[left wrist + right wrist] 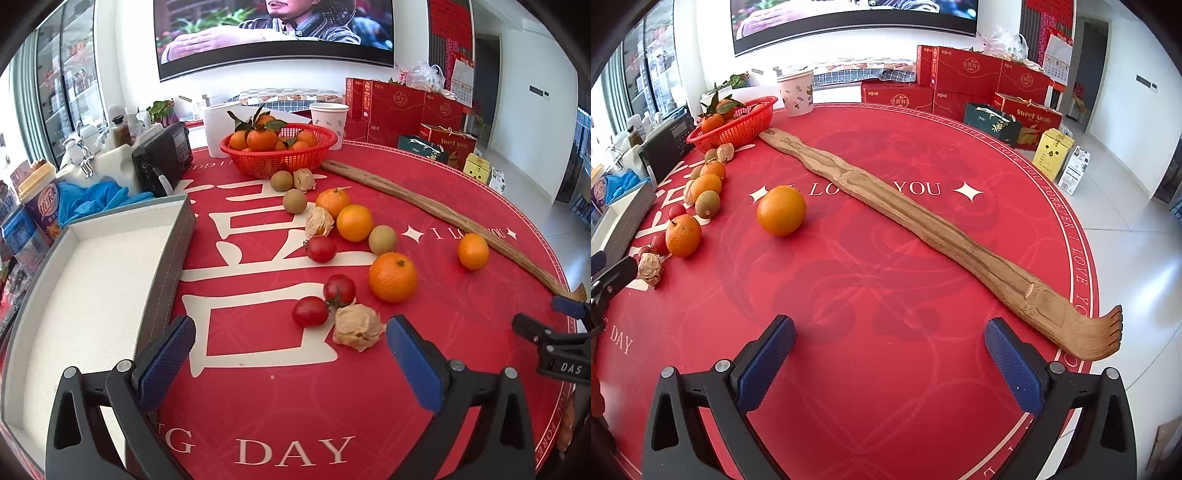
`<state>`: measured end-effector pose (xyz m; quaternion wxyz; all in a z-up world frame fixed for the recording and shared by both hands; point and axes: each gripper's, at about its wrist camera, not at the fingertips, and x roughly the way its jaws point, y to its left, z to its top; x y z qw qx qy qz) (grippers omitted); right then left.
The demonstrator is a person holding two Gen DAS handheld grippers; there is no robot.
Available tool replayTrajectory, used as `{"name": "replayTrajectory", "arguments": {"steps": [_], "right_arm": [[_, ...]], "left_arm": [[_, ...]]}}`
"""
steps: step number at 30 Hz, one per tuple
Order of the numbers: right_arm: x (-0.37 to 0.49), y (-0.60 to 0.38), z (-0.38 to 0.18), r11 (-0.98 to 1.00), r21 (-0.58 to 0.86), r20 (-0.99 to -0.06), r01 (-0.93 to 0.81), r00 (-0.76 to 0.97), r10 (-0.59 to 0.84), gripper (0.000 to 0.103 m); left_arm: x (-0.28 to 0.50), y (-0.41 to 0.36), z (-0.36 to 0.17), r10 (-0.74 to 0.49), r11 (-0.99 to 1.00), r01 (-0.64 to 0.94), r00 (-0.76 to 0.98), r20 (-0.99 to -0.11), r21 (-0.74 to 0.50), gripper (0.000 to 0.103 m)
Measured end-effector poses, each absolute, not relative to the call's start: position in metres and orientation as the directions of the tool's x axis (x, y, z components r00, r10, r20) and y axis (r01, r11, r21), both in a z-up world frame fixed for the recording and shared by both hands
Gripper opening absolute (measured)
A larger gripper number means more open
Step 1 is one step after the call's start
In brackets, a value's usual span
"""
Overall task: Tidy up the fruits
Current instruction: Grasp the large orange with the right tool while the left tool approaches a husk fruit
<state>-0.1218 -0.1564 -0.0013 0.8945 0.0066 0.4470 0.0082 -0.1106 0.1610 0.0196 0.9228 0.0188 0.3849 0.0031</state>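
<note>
Loose fruit lies on the red round table [277, 406]: oranges [393, 277], cherry tomatoes [309, 311], kiwis [382, 240] and papery husked berries [357, 326]. One orange [781, 210] sits apart beside a long wooden back scratcher [923, 229]. A grey tray with a white lining [92, 295] stands at the left, with nothing in it. My left gripper [290, 354] is open just short of the nearest tomato and husk. My right gripper [889, 360] is open over bare tablecloth, well short of the lone orange. Its tips [561, 321] show at the left view's right edge.
A red basket [280, 155] of leafy mandarins stands at the back, with a paper cup [328, 118] and paper roll behind. A black radio [164, 155], blue gloves [92, 201] and snack packs crowd the left. Red gift boxes [964, 74] are stacked beyond the table.
</note>
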Motion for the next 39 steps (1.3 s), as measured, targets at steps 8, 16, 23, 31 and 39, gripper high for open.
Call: {"name": "replayTrajectory", "arguments": {"steps": [8, 16, 23, 31, 39], "right_arm": [[-0.111, -0.142, -0.001, 0.999, 0.015, -0.825, -0.044, 0.563, 0.037, 0.103], [-0.089, -0.125, -0.002, 0.996, 0.012, -0.842, -0.086, 0.537, 0.056, 0.103], [-0.056, -0.107, -0.002, 0.994, 0.012, -0.857, -0.109, 0.510, 0.066, 0.103], [-0.040, -0.091, -0.001, 0.993, 0.002, -0.833, -0.121, 0.548, 0.069, 0.094], [-0.047, -0.087, 0.006, 0.988, 0.036, -0.799, -0.152, 0.589, 0.120, 0.037]], "left_arm": [[-0.092, 0.165, 0.001, 0.047, 0.996, 0.035, 0.613, -0.788, 0.086, 0.103], [-0.064, 0.162, -0.001, -0.003, 1.000, 0.019, 0.582, -0.813, 0.010, 0.103], [-0.065, 0.162, 0.001, 0.001, 1.000, 0.010, 0.587, -0.809, 0.008, 0.099], [-0.073, 0.156, 0.008, 0.019, 0.999, 0.015, 0.628, -0.778, 0.037, 0.050], [-0.085, 0.179, 0.012, -0.023, 0.999, 0.037, 0.650, -0.759, 0.002, 0.032]]}}
